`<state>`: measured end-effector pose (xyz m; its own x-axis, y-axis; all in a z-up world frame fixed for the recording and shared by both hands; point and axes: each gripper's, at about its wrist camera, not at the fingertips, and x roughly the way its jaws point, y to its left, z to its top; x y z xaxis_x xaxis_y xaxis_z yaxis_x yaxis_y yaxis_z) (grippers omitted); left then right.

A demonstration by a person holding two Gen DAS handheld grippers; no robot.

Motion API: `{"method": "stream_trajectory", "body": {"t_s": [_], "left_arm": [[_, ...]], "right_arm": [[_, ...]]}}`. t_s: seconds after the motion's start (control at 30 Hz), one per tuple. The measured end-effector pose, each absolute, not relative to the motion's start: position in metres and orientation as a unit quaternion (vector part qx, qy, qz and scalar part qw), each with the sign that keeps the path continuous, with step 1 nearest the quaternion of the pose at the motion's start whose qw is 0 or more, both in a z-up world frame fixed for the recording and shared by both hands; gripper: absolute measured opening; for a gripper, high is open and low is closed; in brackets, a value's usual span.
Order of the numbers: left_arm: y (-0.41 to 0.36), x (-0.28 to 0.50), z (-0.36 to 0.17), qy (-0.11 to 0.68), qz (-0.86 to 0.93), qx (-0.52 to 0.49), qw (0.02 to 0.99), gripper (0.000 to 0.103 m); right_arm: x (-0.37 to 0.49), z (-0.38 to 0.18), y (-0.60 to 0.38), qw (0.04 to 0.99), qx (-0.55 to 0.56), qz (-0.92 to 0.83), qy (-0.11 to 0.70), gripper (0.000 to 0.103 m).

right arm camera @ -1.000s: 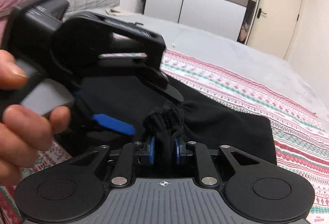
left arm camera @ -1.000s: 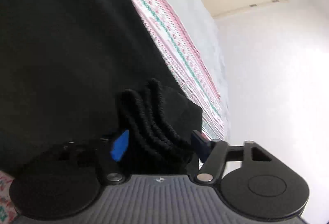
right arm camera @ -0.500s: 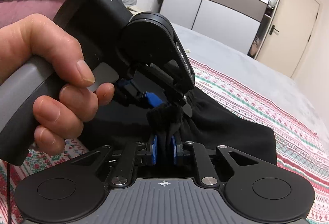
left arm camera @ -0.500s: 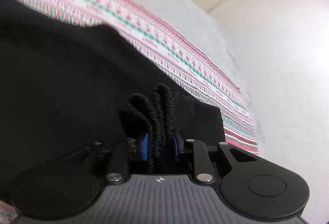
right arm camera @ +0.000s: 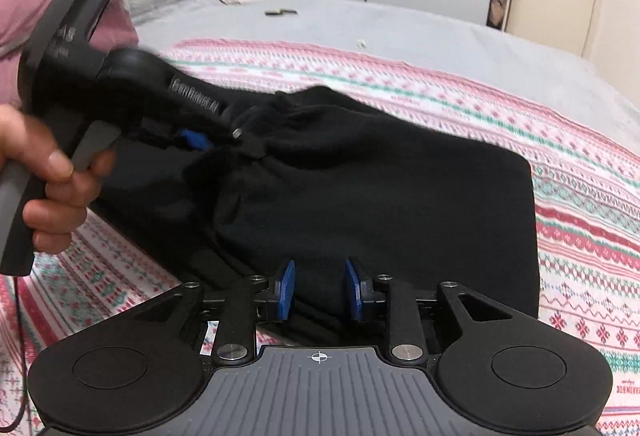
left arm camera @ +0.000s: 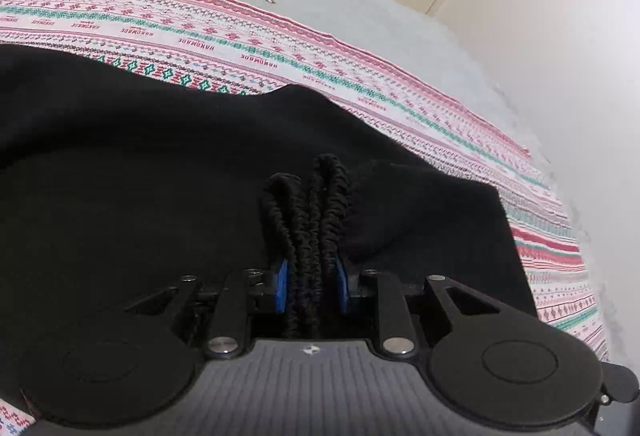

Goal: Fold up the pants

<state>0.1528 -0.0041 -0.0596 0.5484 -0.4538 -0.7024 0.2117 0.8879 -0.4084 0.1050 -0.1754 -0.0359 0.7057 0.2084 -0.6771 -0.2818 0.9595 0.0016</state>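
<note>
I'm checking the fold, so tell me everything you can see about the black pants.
The black pants look like soft, matte knit fabric, lying in layers on the patterned blanket on the bed. Their gathered, ribbed elastic waistband is bunched upright and clamped between the blue pads of the left gripper. The right gripper is open, its pads over the near edge without pinching it. The right side of the pants ends in a straight edge.

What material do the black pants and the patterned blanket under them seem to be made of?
Black pants: seemingly soft matte fleece or knit; the surface is dull and the bunched edge ribbed.
Patterned blanket: probably woven or knitted cloth, with banded motifs; exact fibre unclear.
</note>
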Motion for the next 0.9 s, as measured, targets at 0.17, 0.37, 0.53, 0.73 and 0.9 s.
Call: {"method": "stream_trajectory", "body": {"t_s": [0.17,0.37,0.53,0.73,0.9], "left_arm": [[-0.013,0.151,-0.059,0.432,-0.183,-0.117,0.875,0.054],[-0.019,0.159,-0.063,0.434,-0.169,-0.105,0.879,0.055],[-0.021,0.159,-0.064,0.434,-0.165,-0.098,0.881,0.055],[-0.019,0.158,-0.065,0.435,-0.161,-0.101,0.88,0.056],[-0.019,0.157,-0.065,0.433,-0.156,-0.101,0.882,0.056]], "right_arm": [[0.113,-0.034,-0.181,0.918,-0.031,0.129,0.373,0.028],[0.123,-0.04,-0.203,0.91,0.056,0.123,0.391,0.028],[0.129,-0.04,-0.225,0.912,0.092,0.079,0.391,0.028],[0.139,-0.049,-0.249,0.894,0.102,0.058,0.432,0.027],[0.135,-0.057,-0.272,0.872,0.123,0.08,0.468,0.024]]}}
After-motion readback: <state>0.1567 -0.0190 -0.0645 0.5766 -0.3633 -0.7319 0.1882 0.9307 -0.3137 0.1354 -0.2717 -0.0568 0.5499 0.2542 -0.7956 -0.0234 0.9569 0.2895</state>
